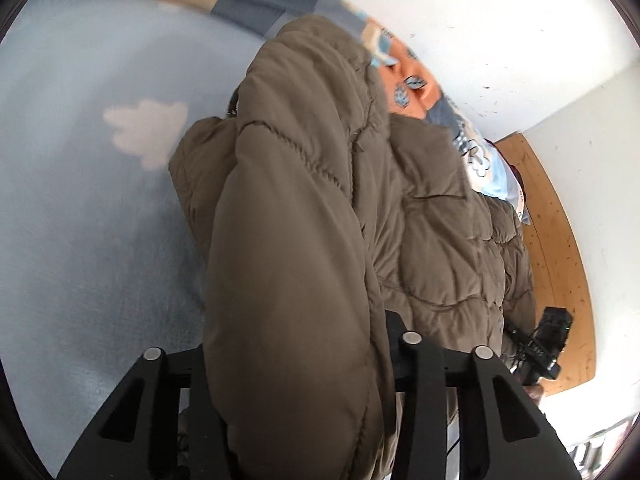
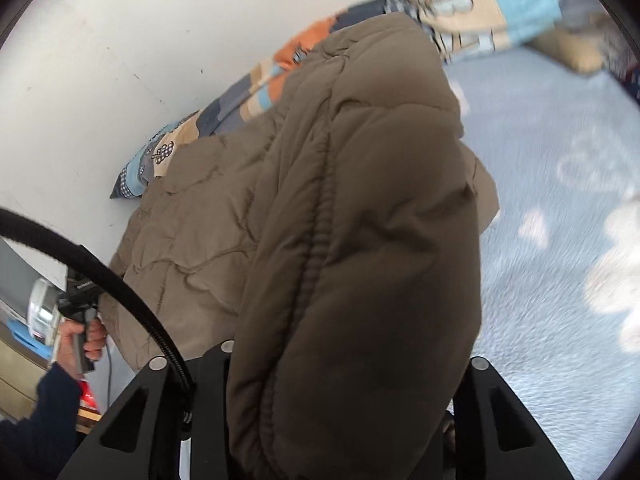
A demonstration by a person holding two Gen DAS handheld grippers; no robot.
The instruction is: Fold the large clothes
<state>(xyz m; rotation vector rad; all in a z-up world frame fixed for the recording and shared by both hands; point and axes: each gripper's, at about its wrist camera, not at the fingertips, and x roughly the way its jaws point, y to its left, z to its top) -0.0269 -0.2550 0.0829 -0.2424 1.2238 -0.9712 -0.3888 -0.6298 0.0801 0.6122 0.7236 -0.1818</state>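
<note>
A large olive-brown quilted puffer jacket (image 1: 312,208) hangs between my two grippers above a pale blue bed cover (image 1: 80,200). My left gripper (image 1: 296,364) is shut on a thick fold of the jacket, which bulges up between its black fingers and hides the tips. My right gripper (image 2: 344,364) is likewise shut on a padded fold of the jacket (image 2: 360,220). The right gripper shows small in the left wrist view (image 1: 548,344), and the left one, held in a hand, in the right wrist view (image 2: 80,312).
A patchwork pillow in orange, blue and beige (image 2: 256,88) lies along the white wall (image 2: 140,40). A wooden board (image 1: 560,240) stands by the wall. A black cable (image 2: 100,264) arcs across the right wrist view. The bed cover (image 2: 560,240) has white cloud patches.
</note>
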